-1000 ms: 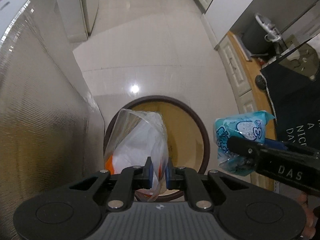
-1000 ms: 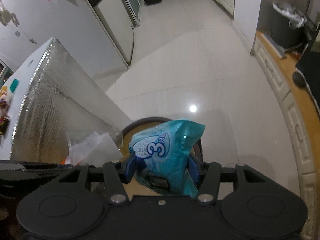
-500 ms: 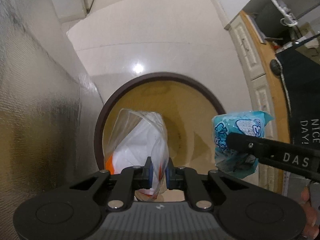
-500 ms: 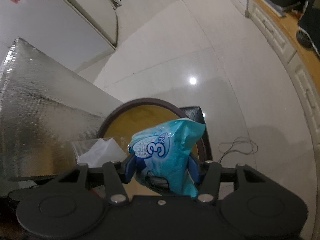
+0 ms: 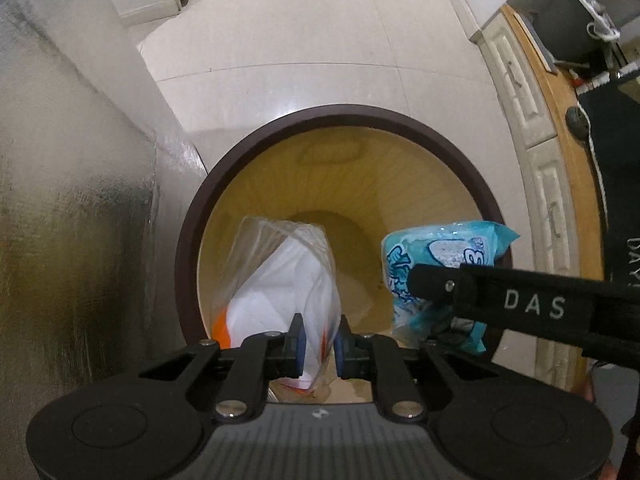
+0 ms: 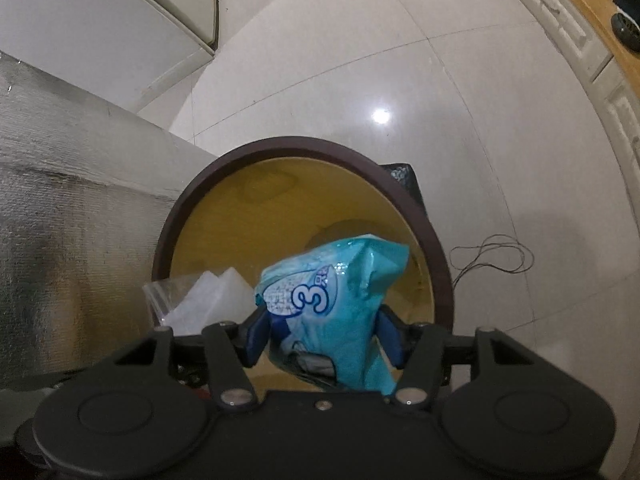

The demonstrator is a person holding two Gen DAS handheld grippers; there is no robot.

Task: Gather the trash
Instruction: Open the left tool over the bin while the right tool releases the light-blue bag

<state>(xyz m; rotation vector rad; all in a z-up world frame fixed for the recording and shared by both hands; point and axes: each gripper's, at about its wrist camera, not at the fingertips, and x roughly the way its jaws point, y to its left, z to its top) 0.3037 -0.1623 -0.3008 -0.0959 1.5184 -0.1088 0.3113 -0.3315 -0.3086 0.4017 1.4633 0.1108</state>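
Over the round brown-rimmed, yellow-lined bin [image 5: 348, 184], the left tongs [image 5: 319, 346] are opening around the clear plastic bag of white paper [image 5: 286, 280]. Right of it, the right tongs [image 6: 322, 340] are opening around the crumpled blue wrapper [image 6: 336, 300]. Best to let both drop while inside the rim.

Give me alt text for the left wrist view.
The left gripper, opening, has a clear plastic bag of white paper between its fingers above a round brown-rimmed bin. Beside it, the right gripper carries a blue wrapper.
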